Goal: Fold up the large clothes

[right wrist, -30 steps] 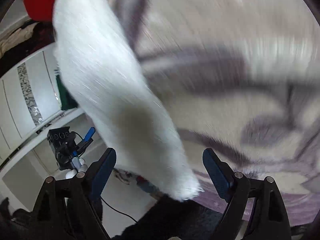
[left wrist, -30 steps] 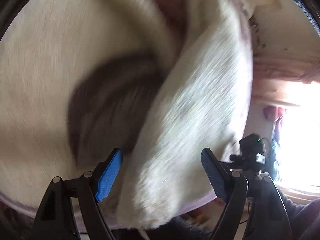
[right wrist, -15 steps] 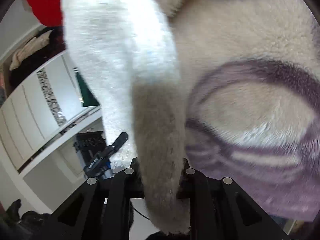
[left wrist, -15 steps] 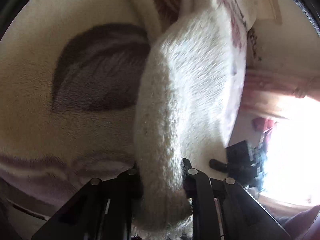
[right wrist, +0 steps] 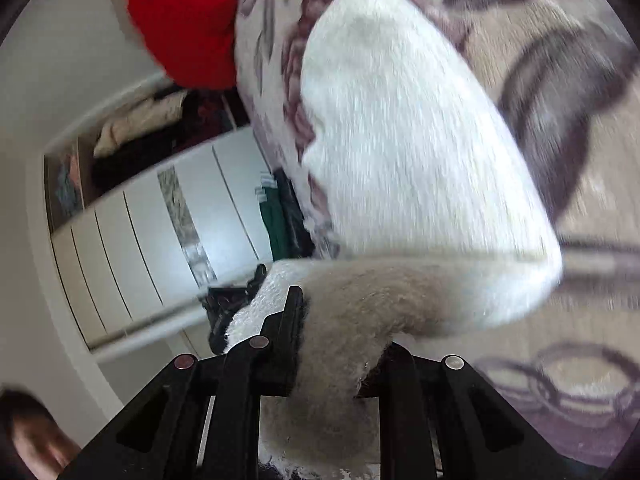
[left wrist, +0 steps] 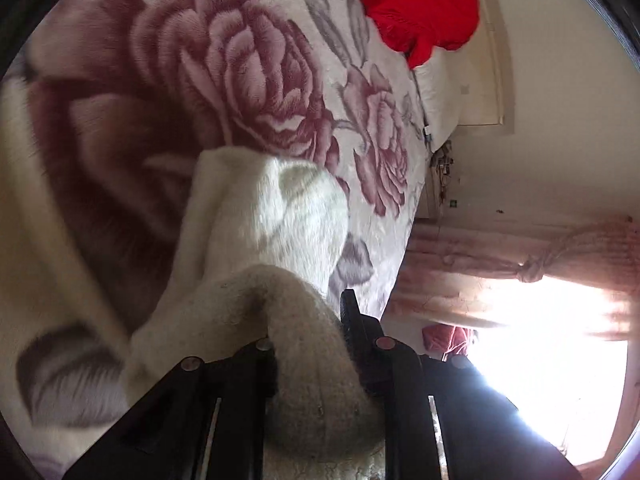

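A white fuzzy garment (left wrist: 264, 216) lies on a cream blanket with maroon roses (left wrist: 224, 64). In the left wrist view my left gripper (left wrist: 308, 344) is shut on a bunched end of the garment, which bulges between the black jaws and trails forward onto the blanket. In the right wrist view my right gripper (right wrist: 336, 344) is shut on another end of the white garment (right wrist: 400, 128), which rises in a wide fold ahead of the fingers. The fingertips of both grippers are hidden by the fabric.
A red cloth (left wrist: 420, 4) lies at the far end of the blanket, also in the right wrist view (right wrist: 184, 20). A bright window with pink curtains (left wrist: 520, 264) is to the right. A white wardrobe (right wrist: 160, 232) with clothes stands left.
Both grippers went from open around the garment ends to shut on them. They have since pulled back and lifted, so more of the rose blanket and the red cloth shows.
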